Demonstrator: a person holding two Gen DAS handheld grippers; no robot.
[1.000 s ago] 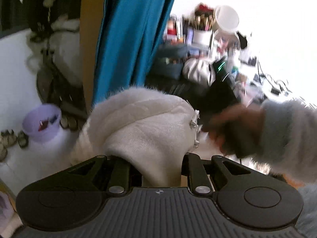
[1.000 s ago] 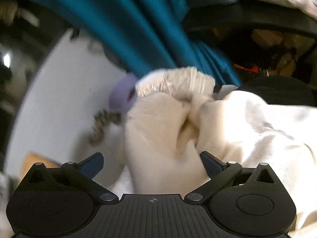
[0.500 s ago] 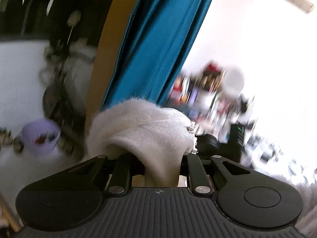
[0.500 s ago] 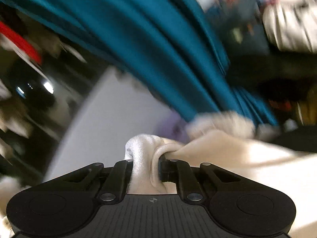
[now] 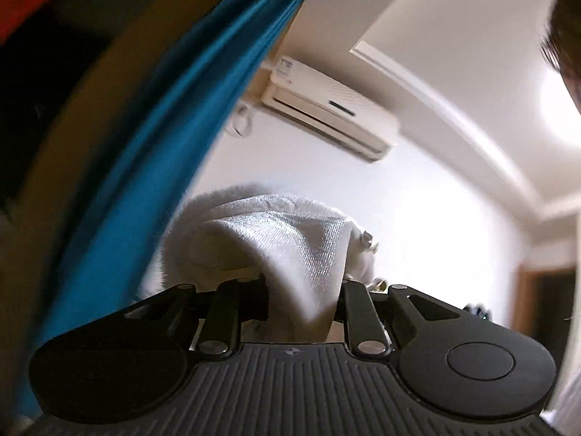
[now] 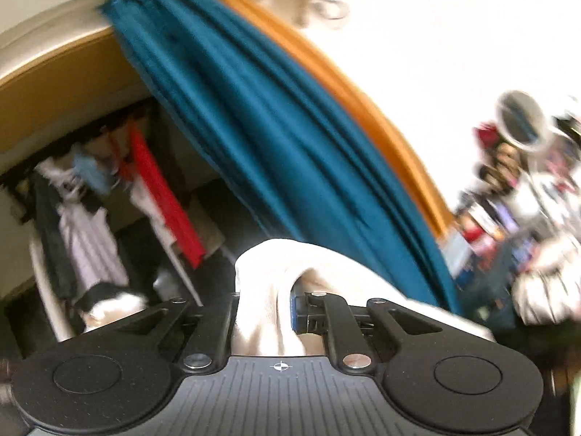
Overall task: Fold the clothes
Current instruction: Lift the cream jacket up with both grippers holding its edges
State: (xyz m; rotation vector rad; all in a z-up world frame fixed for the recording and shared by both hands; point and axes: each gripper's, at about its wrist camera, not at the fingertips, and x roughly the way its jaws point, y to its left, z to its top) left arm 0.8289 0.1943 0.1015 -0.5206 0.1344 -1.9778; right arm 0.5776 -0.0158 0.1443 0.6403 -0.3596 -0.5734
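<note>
A cream fleece garment (image 5: 290,239) bunches up over my left gripper (image 5: 301,290), which is shut on a fold of it and tilted upward toward the ceiling. Small metal snaps (image 5: 366,239) show at the cloth's right edge. In the right wrist view another part of the same cream garment (image 6: 268,290) is pinched between the pads of my right gripper (image 6: 265,309), which is shut on it and held high. The cloth trails off to the right behind that gripper. The rest of the garment hangs below, out of view.
A teal curtain (image 5: 152,138) (image 6: 272,138) hangs close on the left beside a wooden frame (image 6: 345,76). A wall air conditioner (image 5: 326,112) is ahead above. Hanging clothes (image 6: 109,218) fill an open closet; a cluttered shelf (image 6: 515,181) stands right. A person's head (image 5: 566,18) edges in.
Both grippers have risen and tilted up, lifting the garment. The right gripper was open around the cloth a second ago and has since shut on a fold.
</note>
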